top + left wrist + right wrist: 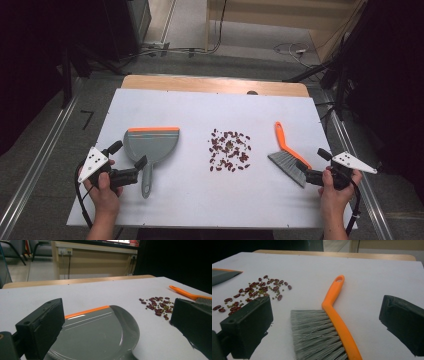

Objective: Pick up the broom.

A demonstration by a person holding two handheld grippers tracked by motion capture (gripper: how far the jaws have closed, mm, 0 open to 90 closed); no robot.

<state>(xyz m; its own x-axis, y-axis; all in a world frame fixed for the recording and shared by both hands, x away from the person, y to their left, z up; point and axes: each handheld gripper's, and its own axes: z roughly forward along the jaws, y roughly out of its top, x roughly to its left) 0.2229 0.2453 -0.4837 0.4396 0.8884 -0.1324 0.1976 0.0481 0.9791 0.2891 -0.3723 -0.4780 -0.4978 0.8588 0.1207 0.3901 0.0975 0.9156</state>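
A grey dustpan (152, 144) with an orange lip lies left of centre, its handle pointing toward the near edge. My left gripper (128, 156) is open, its jaws either side of the pan's rear; the dustpan (95, 332) lies between the wide jaws of that gripper (116, 315). A scatter of dark red beans (230, 150) sits mid-table. To their right lies a brush (286, 150) with an orange handle and grey bristles. My right gripper (313, 160) is open at the bristle end; the brush (337, 322) lies between the spread jaws of that gripper (325, 320).
The white table top (210, 107) has a wooden strip along its far edge. Metal rails run along both sides of the table, with cables on the floor beyond. The beans (157, 306) and brush handle (182, 292) lie to the right in the left gripper view.
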